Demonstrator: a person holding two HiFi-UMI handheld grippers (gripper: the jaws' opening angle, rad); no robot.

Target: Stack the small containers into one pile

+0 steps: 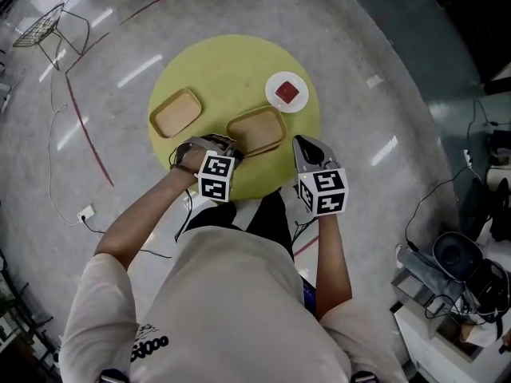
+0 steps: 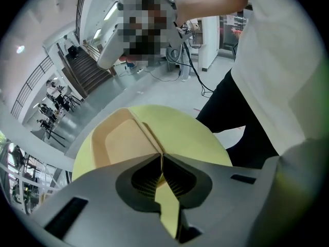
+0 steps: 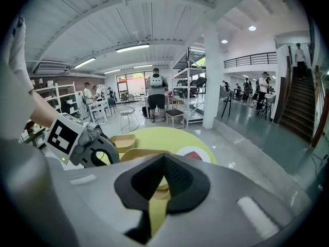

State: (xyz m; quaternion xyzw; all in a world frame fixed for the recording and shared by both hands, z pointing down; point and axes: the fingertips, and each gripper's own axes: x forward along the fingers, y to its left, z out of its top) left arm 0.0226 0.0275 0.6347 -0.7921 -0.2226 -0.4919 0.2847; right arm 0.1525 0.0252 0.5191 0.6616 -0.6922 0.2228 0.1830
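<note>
Holds the left gripper (image 1: 226, 145) low over the near side of a round yellow tabletop (image 1: 231, 66), jaws pressed tip to tip, with only a sliver of tabletop showing behind the pads and nothing pinched there. Points it at the near left corner of the middle tray (image 1: 259, 128), a shallow tan rectangle lying flat and empty near the tabletop's front edge. Cannot tell whether tips and rim touch, though in the left gripper view the tray's rim runs right up to the closed tips. Holds the right gripper (image 1: 303, 144) just beside the same tray's right end, also closed tight and empty. Looks along it, in the right gripper view, across the middle tray to the left tray (image 1: 176, 112) beyond. Finds that second tray, same shape and colour, flat on the tabletop's left part and apart from the first, so nothing stacked yet. Shows a white plate (image 1: 273, 84) at the back right, near the middle tray's far corner, with a red square (image 1: 287, 92) lying on it.
</note>
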